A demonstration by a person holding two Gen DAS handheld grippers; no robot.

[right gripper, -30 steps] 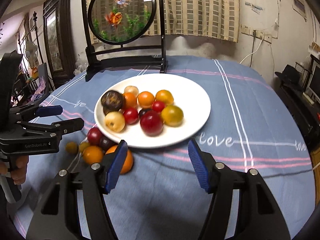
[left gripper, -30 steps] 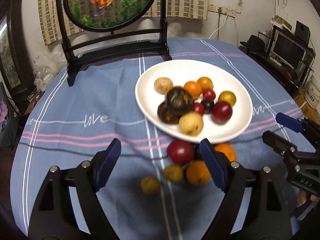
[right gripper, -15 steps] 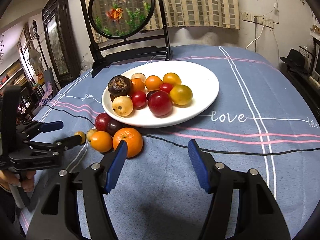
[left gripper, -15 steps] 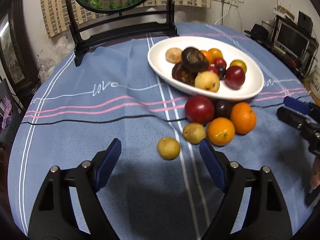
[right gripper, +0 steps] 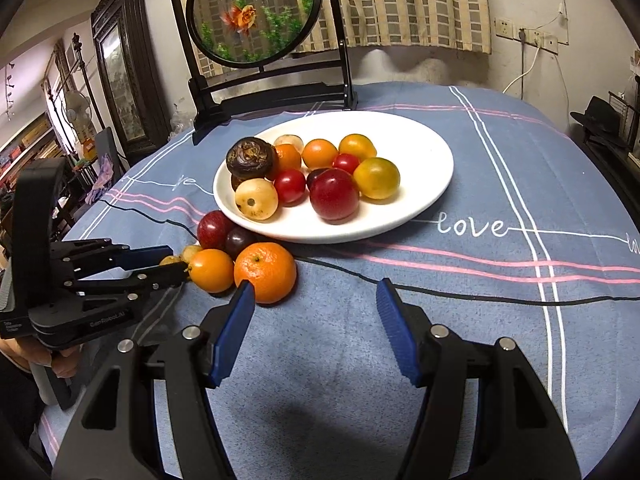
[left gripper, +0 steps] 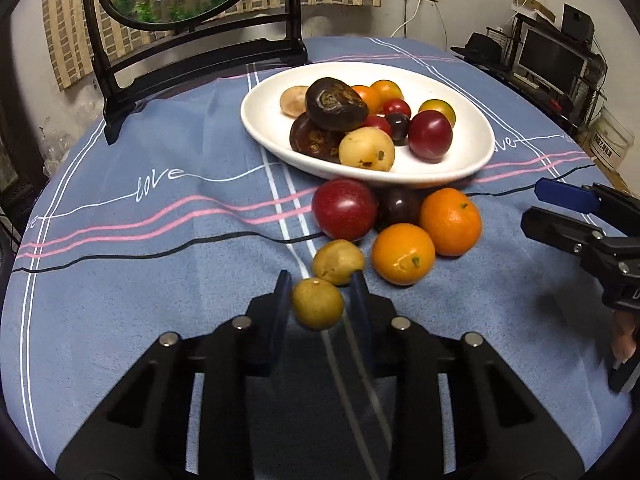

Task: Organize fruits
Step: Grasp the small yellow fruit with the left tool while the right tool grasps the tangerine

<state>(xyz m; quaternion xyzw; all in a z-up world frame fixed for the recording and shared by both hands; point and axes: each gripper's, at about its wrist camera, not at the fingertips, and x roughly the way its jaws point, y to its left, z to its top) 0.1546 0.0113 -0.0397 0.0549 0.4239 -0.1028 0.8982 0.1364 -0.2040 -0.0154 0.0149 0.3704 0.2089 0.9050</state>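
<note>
Your left tool (left gripper: pixel 318 294) is clenched on a small yellow-green round fruit (left gripper: pixel 317 303); both blue pads press its sides, and it sits low over the blue striped cloth of the desk (left gripper: pixel 160 280). Just beyond it lies a dull yellow fruit (left gripper: pixel 338 261), very near but I cannot tell if they touch. To the right of that fruit are two oranges: the nearer orange (left gripper: pixel 403 253) and the farther orange (left gripper: pixel 450 221) touch each other. Behind them a big red plum (left gripper: pixel 345 209) and a dark purple plum (left gripper: pixel 399 206) lie against the rim of the wide white plate (left gripper: pixel 264 120). The plate carries many fruits, among them two dark brown wrinkled ones (left gripper: pixel 336 104), a pale yellow one (left gripper: pixel 367 149) and a red plum (left gripper: pixel 430 134).

Your right tool (right gripper: pixel 316 328) is released, its blue pads are wide apart and they grasp nothing. It hangs over bare cloth, near the farther orange (right gripper: pixel 265 272), which is just beside its left pad. In this view your left tool (right gripper: pixel 172 262) comes from the left side, closed on the small fruit.
</note>
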